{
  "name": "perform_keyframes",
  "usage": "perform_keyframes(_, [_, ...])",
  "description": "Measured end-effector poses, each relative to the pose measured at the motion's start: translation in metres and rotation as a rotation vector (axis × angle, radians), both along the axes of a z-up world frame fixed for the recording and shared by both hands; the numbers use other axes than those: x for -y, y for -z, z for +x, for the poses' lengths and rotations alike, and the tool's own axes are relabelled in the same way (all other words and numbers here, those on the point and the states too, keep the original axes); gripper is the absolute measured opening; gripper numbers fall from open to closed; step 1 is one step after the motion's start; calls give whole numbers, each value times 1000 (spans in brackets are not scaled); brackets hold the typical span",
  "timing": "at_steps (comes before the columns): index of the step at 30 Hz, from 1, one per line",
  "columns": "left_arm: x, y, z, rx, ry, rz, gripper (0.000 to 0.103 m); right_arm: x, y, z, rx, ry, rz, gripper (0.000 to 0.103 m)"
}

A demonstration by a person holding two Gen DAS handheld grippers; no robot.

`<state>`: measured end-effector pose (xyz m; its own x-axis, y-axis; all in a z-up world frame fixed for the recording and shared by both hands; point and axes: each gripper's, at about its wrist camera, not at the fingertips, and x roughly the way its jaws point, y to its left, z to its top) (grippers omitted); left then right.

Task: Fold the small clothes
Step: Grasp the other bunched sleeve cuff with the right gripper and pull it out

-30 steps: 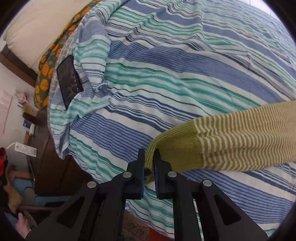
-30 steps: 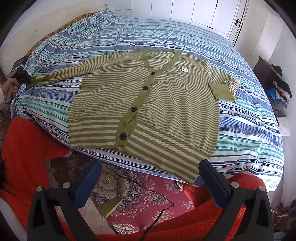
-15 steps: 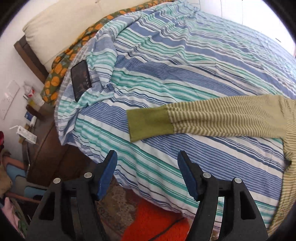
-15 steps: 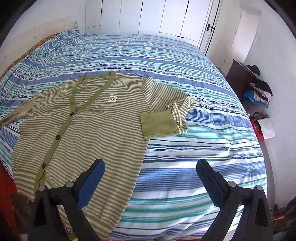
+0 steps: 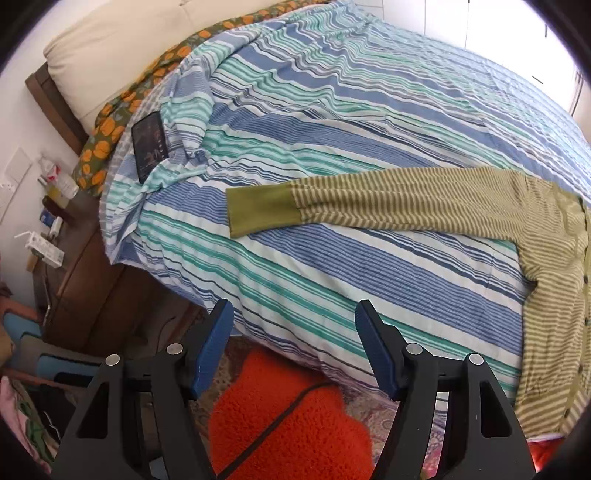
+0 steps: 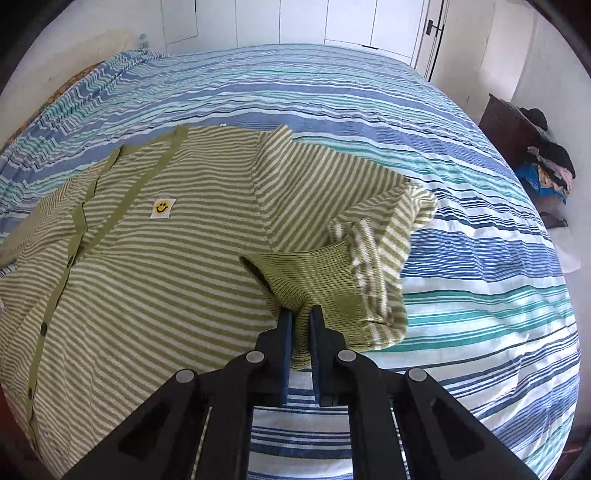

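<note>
Cardigan (image 6: 177,280), green-striped, lies buttoned, one cuff (image 6: 317,284) pinched by right gripper (image 6: 301,314).

Bed with blue, teal and white striped cover (image 5: 332,122), cream pillow (image 5: 110,48), orange-patterned cloth (image 5: 107,129), dark flat object, possibly a tablet (image 5: 149,146), orange rug (image 5: 280,413) on the floor, and white closet doors (image 6: 295,22) beyond.
</note>
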<state>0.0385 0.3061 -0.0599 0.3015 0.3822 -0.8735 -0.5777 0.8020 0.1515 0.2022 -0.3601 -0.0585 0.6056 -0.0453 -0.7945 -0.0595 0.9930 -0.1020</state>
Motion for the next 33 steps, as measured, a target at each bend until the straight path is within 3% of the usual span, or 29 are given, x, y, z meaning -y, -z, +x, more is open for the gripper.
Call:
perform_keyframes(5, [39,-3,17,10,76,-57,71,107,-66,-42,142,225,-14,8])
perform_keyframes(10, [87,-3,32,-7,158,-78,71,219,-93,-66,182,462,-41,8])
perform_keyframes(16, [138,1,40,-44,251,-121,71,296,-68,-80,103,615,23,5])
perform_keyframes(19, [159,9,42,-68,291,-140,71,314,-49,-84,71,659,59,2])
perform_keyframes(23, [173,25,41,-64,313,-236,72,321,-31,-90,34,704,81,3])
perform_keyframes(25, [175,38,38,-51,300,-331,72,305,-27,-92,24,661,70,10])
perform_keyframes(26, [177,45,36,-45,299,-382,72,290,-26,-93,17,606,75,27])
perform_keyframes(27, [180,53,34,-41,304,-425,72,271,-27,-97,11,544,84,52])
perform_keyframes(28, [184,60,33,-39,315,-462,72,248,-28,-102,9,475,102,62])
perform_keyframes(30, [195,74,32,-42,345,-506,72,196,-29,-120,-17,313,204,67])
perform_keyframes(33, [207,94,33,-40,368,-551,71,103,-14,-155,-162,43,496,67])
